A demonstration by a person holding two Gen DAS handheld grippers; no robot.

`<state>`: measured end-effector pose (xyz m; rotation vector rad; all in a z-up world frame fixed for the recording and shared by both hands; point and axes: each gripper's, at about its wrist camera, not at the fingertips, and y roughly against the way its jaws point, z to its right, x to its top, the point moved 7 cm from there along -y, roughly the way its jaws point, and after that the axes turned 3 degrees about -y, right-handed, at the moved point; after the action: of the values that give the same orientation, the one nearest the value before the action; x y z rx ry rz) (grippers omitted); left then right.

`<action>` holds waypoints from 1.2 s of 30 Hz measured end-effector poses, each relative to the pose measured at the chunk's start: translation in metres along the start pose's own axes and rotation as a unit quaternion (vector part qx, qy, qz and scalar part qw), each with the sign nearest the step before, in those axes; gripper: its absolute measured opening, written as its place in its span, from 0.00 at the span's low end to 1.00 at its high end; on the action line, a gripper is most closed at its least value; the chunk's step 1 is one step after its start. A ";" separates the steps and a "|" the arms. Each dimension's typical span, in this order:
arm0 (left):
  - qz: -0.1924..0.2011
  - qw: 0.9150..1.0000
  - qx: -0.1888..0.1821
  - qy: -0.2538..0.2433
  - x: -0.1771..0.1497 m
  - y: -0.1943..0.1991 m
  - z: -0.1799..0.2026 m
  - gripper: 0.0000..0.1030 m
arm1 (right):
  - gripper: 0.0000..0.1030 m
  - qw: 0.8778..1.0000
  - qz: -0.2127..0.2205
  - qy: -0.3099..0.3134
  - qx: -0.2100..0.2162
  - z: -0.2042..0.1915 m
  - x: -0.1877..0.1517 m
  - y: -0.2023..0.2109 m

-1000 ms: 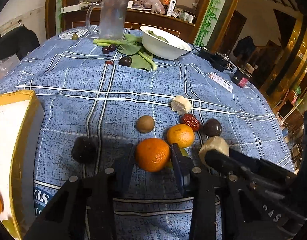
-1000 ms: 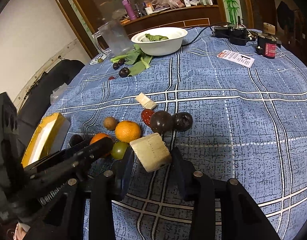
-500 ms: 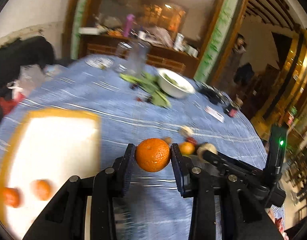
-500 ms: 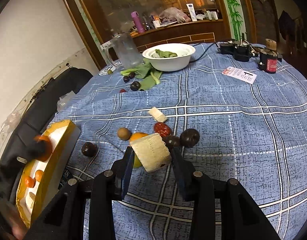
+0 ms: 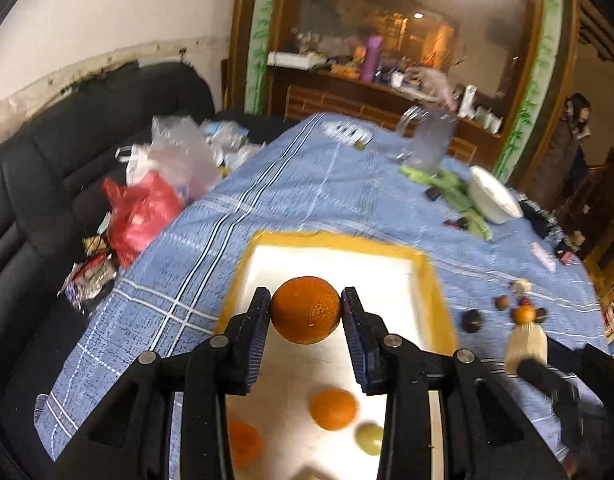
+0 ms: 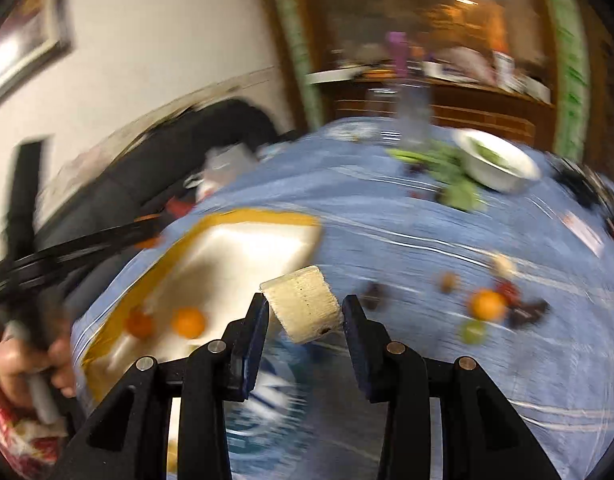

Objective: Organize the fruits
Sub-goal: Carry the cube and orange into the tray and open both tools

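My left gripper (image 5: 306, 312) is shut on an orange (image 5: 306, 309) and holds it above the white tray with a yellow rim (image 5: 387, 276). Two oranges (image 5: 333, 409) and a pale green fruit (image 5: 370, 438) lie in the tray. My right gripper (image 6: 303, 310) is shut on a pale cut chunk (image 6: 303, 304), held in the air over the tablecloth right of the tray (image 6: 267, 216). The chunk also shows in the left wrist view (image 5: 526, 344). Several loose fruits lie on the cloth, among them an orange (image 6: 487, 306) and a green one (image 6: 473, 332).
A white bowl (image 5: 493, 200) with greens, a glass jug (image 5: 431, 144) and leafy vegetables (image 5: 455, 188) stand at the far side of the blue checked table. A black sofa (image 5: 67, 152) with plastic bags (image 5: 147, 208) lies left of the table. The right wrist view is blurred.
Both grippers lifted their loads and swung left. The left now holds its orange over the tray; the right carries the chunk toward the tray.
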<state>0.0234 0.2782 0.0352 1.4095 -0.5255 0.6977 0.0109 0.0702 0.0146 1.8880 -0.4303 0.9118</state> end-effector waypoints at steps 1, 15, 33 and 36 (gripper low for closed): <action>-0.009 1.000 -0.002 0.007 -0.003 -0.007 -0.004 0.34 | 0.41 1.000 -0.010 0.021 0.006 -0.018 0.000 -0.009; -0.060 0.997 -0.011 0.050 -0.027 -0.035 -0.029 0.34 | 0.41 0.993 -0.092 0.072 -0.015 -0.070 -0.029 -0.092; -0.004 0.999 0.031 0.043 -0.023 0.011 -0.024 0.70 | 0.52 0.996 -0.057 0.070 -0.019 -0.072 -0.025 -0.065; 0.014 0.998 0.051 0.041 -0.026 0.029 -0.021 0.77 | 0.56 0.997 -0.053 0.061 -0.018 -0.069 -0.027 -0.059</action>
<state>-0.0164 0.2963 0.0351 1.4632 -0.4518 0.8119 0.0028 0.1561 -0.0236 1.7945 -0.2680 0.9352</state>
